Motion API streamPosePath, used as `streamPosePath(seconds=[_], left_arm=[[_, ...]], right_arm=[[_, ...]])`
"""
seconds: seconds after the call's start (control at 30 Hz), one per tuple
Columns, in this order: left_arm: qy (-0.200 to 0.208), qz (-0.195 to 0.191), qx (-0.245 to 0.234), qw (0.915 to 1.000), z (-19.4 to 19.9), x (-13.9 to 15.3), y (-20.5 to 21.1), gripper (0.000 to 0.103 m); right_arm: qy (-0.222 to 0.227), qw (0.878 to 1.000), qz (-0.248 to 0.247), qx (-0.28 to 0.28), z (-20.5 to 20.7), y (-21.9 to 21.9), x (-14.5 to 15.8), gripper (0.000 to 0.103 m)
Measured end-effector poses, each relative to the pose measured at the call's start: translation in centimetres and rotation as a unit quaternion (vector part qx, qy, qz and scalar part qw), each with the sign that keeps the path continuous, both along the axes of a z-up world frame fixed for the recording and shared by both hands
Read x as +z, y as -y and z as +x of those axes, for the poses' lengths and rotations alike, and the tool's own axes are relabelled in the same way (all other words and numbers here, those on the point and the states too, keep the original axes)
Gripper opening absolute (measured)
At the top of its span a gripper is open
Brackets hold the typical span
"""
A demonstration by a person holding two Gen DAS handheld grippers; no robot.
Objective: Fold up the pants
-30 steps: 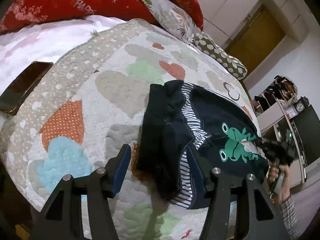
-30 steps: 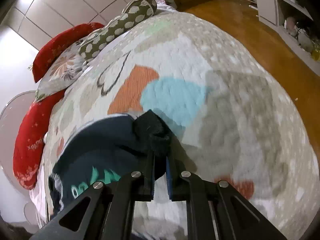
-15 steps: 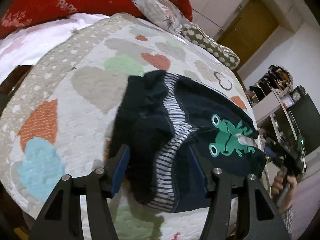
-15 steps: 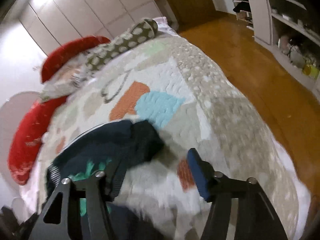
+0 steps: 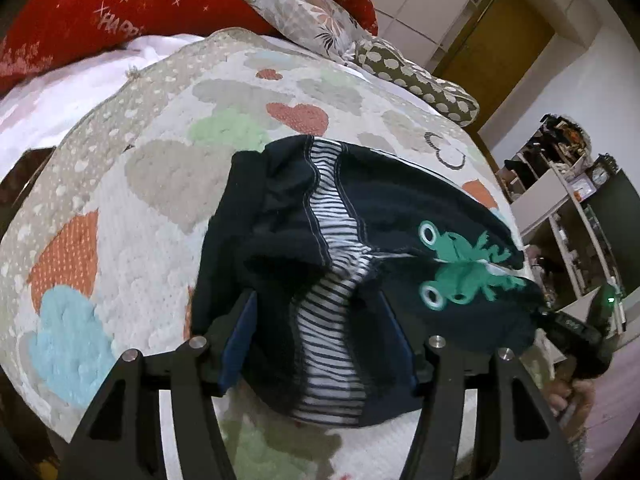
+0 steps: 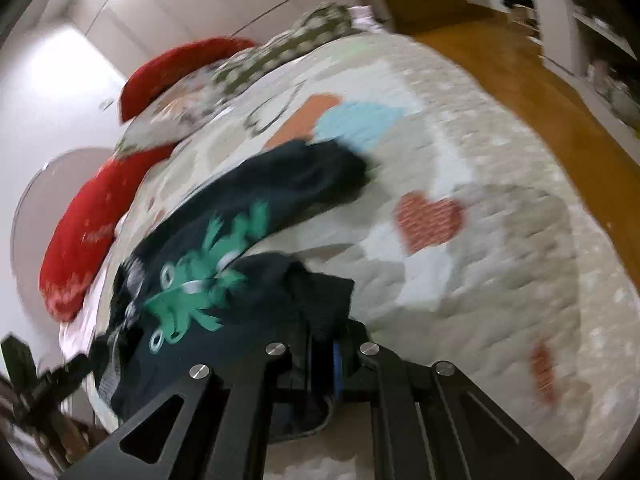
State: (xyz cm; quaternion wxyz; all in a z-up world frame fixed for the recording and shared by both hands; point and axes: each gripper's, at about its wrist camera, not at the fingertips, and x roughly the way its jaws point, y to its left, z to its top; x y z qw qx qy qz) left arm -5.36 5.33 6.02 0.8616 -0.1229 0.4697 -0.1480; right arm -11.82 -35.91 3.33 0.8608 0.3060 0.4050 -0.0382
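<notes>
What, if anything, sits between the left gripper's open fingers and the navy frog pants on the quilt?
Nothing visible. The left gripper is open with the striped waistband end of the pants already lying between its fingers, on the quilt. The right gripper is shut on the pants' other end.

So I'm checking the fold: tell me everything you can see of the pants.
The pants are dark navy soft knit with a striped waistband lining and green frog prints. They lie crumpled on the quilt, partly doubled over. The left gripper is open astride the waist end; the right gripper is shut on a leg end.
</notes>
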Motion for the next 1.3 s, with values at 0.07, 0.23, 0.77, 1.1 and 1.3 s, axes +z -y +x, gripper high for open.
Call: streamPosePath(seconds=[0.07,0.23,0.77,1.1,1.3], left_arm=[[-0.009,0.004,-0.003,1.0,0.7,-0.8,0.6,0.06],[-0.009,0.05,-0.005,0.9987,1.2,-2.2,2.1,0.06],[-0.033,0.1,-0.002,0.9945,0.4,-2.5,0.4,0.047],[-0.001,0.046,-0.012,0.9989,-1.1,-0.3,-0.8,0.054],[0.006,0.03,-0.017,0.9994,-0.9,0.2,-0.6,0.056]], right_arm=[[-0.005,1.0,0.004,-0.016,-0.2,1.1,-0.2,0.008],[-0.02,1.0,-0.01,-0.002,-0.3,1.6,-0.9,0.01],[0.077,0.993,-0.032,0.088,2.1,-5.3,6.0,0.023],[-0.018,0.979,0.055,0.197,14.2,-15.3,-2.2,0.021],[0.009,0.977,0.117,0.178,12.4,-12.0,-0.6,0.022]])
